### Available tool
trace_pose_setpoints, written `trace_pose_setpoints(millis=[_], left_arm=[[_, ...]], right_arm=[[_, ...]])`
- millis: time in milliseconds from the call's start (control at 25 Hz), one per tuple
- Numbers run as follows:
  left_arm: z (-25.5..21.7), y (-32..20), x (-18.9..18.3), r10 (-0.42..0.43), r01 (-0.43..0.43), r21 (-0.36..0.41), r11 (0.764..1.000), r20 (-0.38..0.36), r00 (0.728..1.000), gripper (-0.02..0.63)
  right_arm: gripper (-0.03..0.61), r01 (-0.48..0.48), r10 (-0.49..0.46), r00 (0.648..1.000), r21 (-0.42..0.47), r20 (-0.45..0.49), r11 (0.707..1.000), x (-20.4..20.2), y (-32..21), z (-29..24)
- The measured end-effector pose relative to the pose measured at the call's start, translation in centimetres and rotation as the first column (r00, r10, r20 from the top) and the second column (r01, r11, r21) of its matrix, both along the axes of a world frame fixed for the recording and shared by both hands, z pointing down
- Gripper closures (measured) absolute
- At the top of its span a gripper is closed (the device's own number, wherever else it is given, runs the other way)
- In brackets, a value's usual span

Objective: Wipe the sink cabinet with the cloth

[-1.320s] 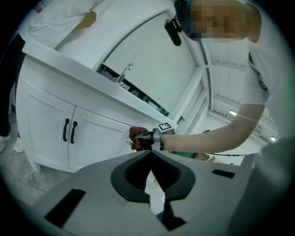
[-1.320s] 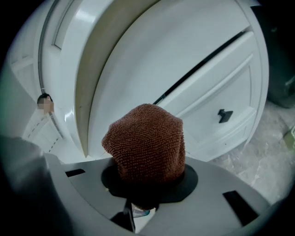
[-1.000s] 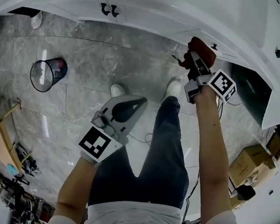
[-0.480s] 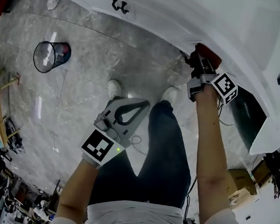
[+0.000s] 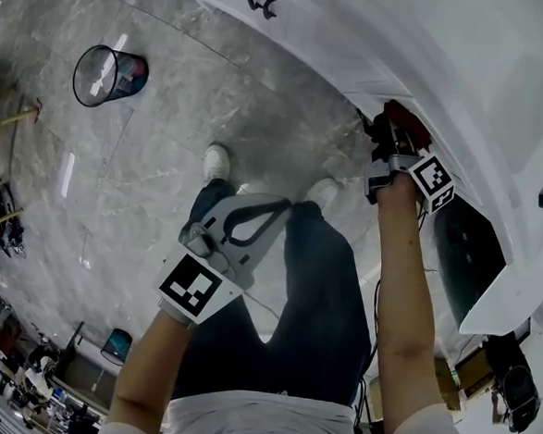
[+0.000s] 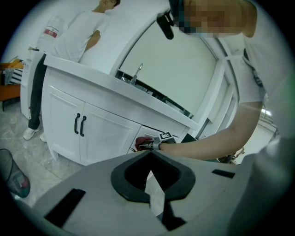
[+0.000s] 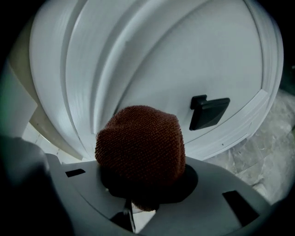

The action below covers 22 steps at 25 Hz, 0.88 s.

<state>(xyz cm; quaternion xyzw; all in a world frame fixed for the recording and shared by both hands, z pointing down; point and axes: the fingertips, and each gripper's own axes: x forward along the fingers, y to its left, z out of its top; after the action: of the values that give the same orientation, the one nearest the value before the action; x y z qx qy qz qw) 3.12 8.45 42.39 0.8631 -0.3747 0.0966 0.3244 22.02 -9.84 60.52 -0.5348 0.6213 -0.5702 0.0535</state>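
Holding the red-brown cloth (image 7: pixel 140 150) up to the white sink cabinet (image 7: pixel 152 69), the right gripper (image 5: pixel 389 141) is clamped on it, with the wad bulging past the jaws. Contact is unclear. A black handle (image 7: pixel 209 110) sits just right of the cloth. Bare panel up and left looks the freer sweep. The left gripper (image 5: pixel 251 217), closed and empty, hangs well apart, nearer the person.

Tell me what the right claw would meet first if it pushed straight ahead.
The brown cloth held in the right claw would meet the white cabinet front, likely just left of the black handle; whether it already touches is unclear.
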Motion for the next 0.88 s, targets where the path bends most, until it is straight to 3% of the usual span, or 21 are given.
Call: trace_pose_setpoints(millis=[520, 880], left_arm=[[1.1, 1.1, 0.6, -0.134, 0.135, -0.041, 0.990, 0.031, 0.990, 0.603], [0.9, 0.8, 1.8, -0.152, 0.153, -0.046, 0.987, 0.021, 0.988, 0.603]], right_arm=[[0.482, 0.070, -0.070, 0.996, -0.004, -0.049, 0.998, 0.6, -0.1, 5.0], [0.482, 0.102, -0.101, 0.992, 0.013, -0.073, 0.995, 1.6, 0.3, 5.6]])
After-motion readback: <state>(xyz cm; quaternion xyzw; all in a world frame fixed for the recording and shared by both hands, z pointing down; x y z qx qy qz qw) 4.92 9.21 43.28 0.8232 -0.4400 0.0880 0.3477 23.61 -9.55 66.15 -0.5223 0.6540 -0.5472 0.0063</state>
